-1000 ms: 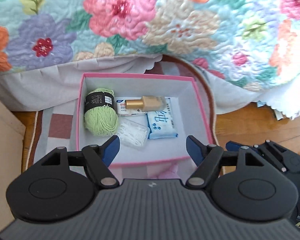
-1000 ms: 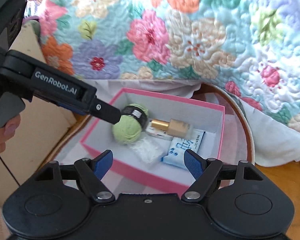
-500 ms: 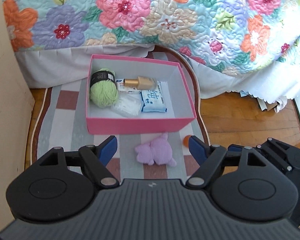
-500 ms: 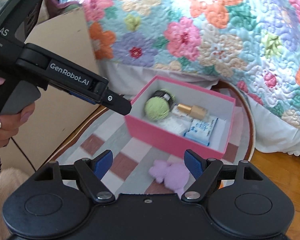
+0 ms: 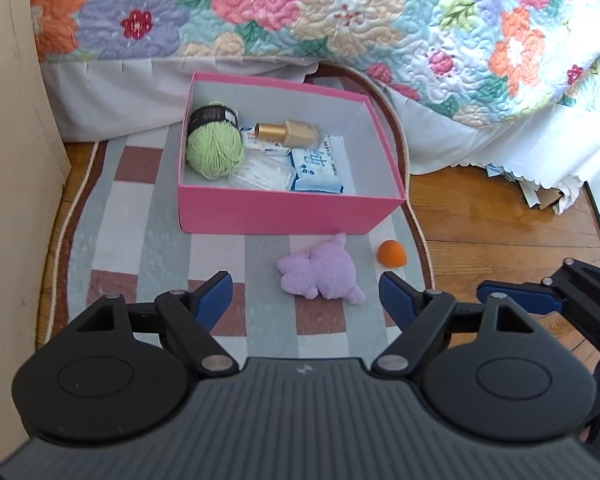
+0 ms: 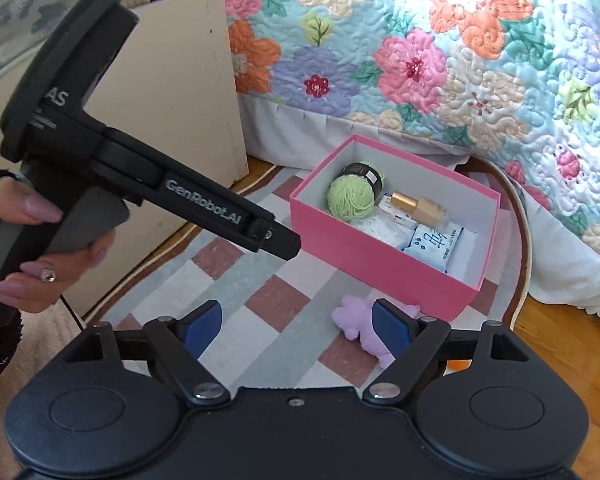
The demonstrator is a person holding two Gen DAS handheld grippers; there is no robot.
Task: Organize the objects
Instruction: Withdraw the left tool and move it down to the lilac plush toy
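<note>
Fingers (image 5: 216,294) of my left gripper (image 5: 304,296) spread wide, nothing held; right gripper (image 6: 296,326) likewise wide, nothing held. Purple plush toy (image 5: 320,270) on checked rug (image 5: 140,240), just ahead between my left fingertips, leaning toward right one; in right view it sits partly behind my right blue pad. Small orange ball (image 5: 392,254) just right of plush. Nothing between fingers and plush. Beyond plush: pink box (image 5: 284,212) with green yarn ball (image 5: 216,152), gold-capped bottle (image 5: 290,134), blue tissue pack (image 5: 318,166), clear packet (image 5: 262,174). Flowered quilt (image 5: 340,12) behind box.

A checked rug (image 5: 148,248) on the wood floor (image 5: 500,216) carries a pink box (image 5: 284,212), purple plush (image 5: 320,270) and orange ball (image 5: 391,253).
</note>
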